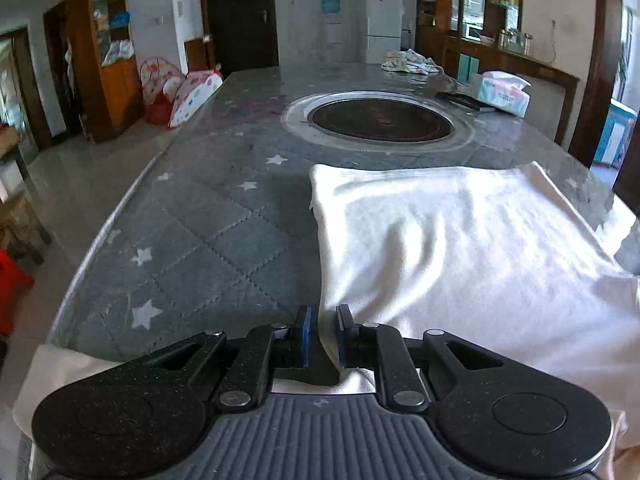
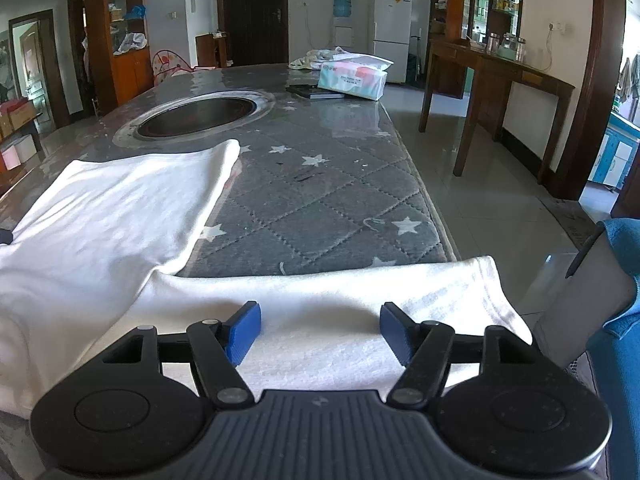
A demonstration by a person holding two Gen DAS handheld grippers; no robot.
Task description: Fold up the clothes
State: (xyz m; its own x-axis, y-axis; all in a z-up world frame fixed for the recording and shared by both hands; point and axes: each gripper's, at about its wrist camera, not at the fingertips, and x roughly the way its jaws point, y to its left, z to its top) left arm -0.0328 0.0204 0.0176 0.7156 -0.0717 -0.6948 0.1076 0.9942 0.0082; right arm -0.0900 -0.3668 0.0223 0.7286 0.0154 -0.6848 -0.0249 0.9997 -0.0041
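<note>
A white garment (image 1: 460,240) is spread on the quilted grey table cover (image 1: 208,232), its edge pinched by the left gripper (image 1: 323,334), while the right gripper (image 2: 320,330) is held spread above a sleeve, bare cover beyond.

We see a plain white garment (image 1: 460,248) on a grey quilted table cover (image 1: 208,240) w/ white stars in a diamond-stitch pattern. Grippers: black frames, blue pads (image 2: 244,334). Tissue pack (image 2: 352,76) pastel pink & teal; fridge (image 2: 392,36) white.
</note>
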